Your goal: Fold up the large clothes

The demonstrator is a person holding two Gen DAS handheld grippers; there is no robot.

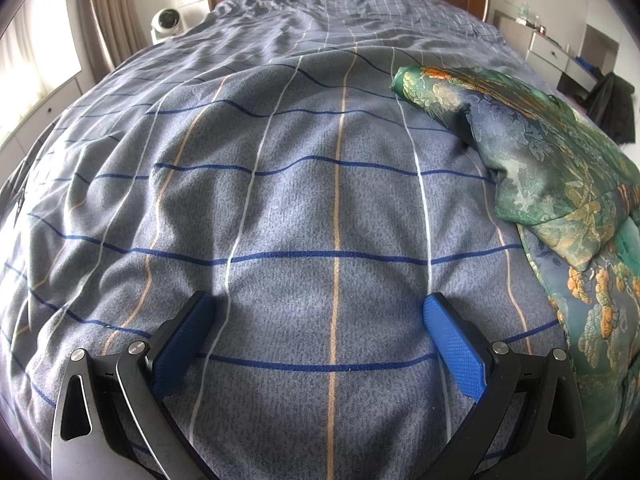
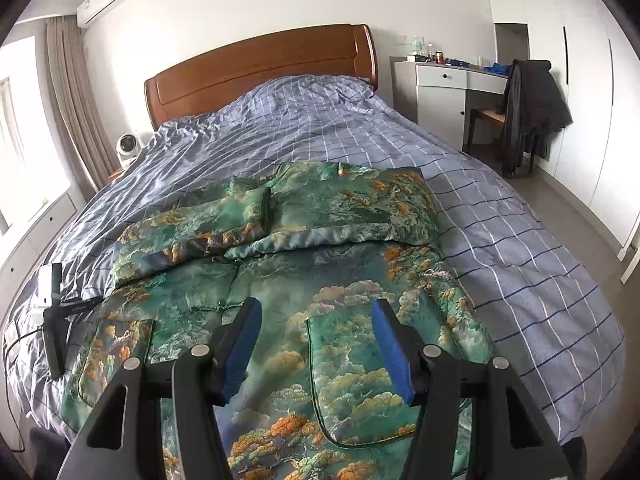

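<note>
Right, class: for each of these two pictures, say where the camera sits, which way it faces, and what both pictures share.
Left wrist: on the left gripper, aimed down at the blue-grey checked bedcover; its open blue-padded fingers show.
Right wrist: on the right gripper, over the green and orange patterned jacket, facing the headboard; its open fingers show, gripping nothing.
Shared: jacket, bedcover, brown wooden headboard, small white fan.

a bed (image 2: 520,240) in blue checked bedding carries a green patterned garment (image 2: 320,240), sleeves folded in
</note>
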